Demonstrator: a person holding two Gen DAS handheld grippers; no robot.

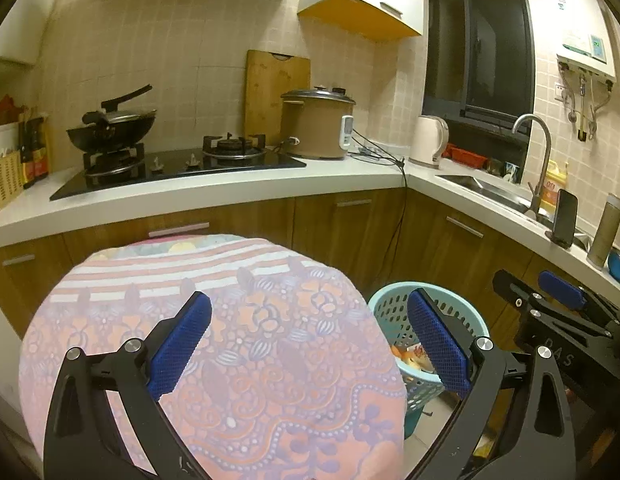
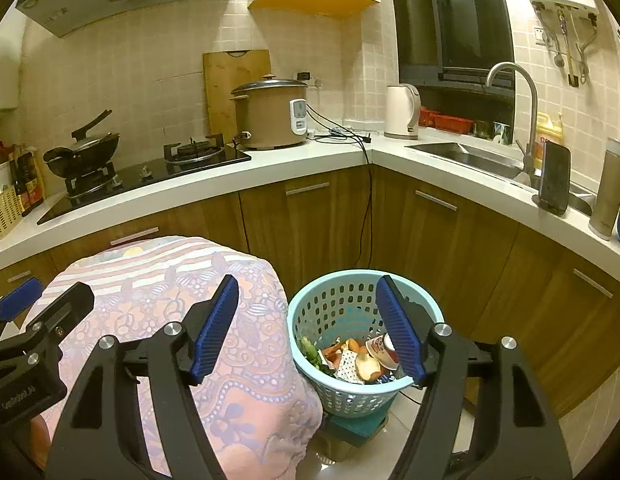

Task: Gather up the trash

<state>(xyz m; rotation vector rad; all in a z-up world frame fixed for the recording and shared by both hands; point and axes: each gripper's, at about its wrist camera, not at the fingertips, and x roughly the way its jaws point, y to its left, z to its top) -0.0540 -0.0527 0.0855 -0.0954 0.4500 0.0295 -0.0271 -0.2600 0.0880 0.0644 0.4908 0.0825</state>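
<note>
Beige tiled walls (image 2: 150, 60), wood cabinets (image 2: 310, 220), white counter (image 1: 230, 192), dark window (image 1: 478, 40).

Right gripper (image 2: 308, 326): jaws spread wide, holding nothing, above a patterned cloth (image 2: 214, 344) and a light-blue basket (image 2: 310, 312). Basket: peels, scraps and a small cup (image 2: 384, 350). Behind: rice cooker (image 2: 270, 118), kettle (image 2: 402, 112), sink (image 2: 462, 156).

A light blue perforated basket (image 2: 364, 344) stands upright on the floor, right of the cloth-covered table (image 2: 246, 360). Inside lie the trash (image 2: 350, 358): peels, green scraps, a crushed cup and paper.
</note>
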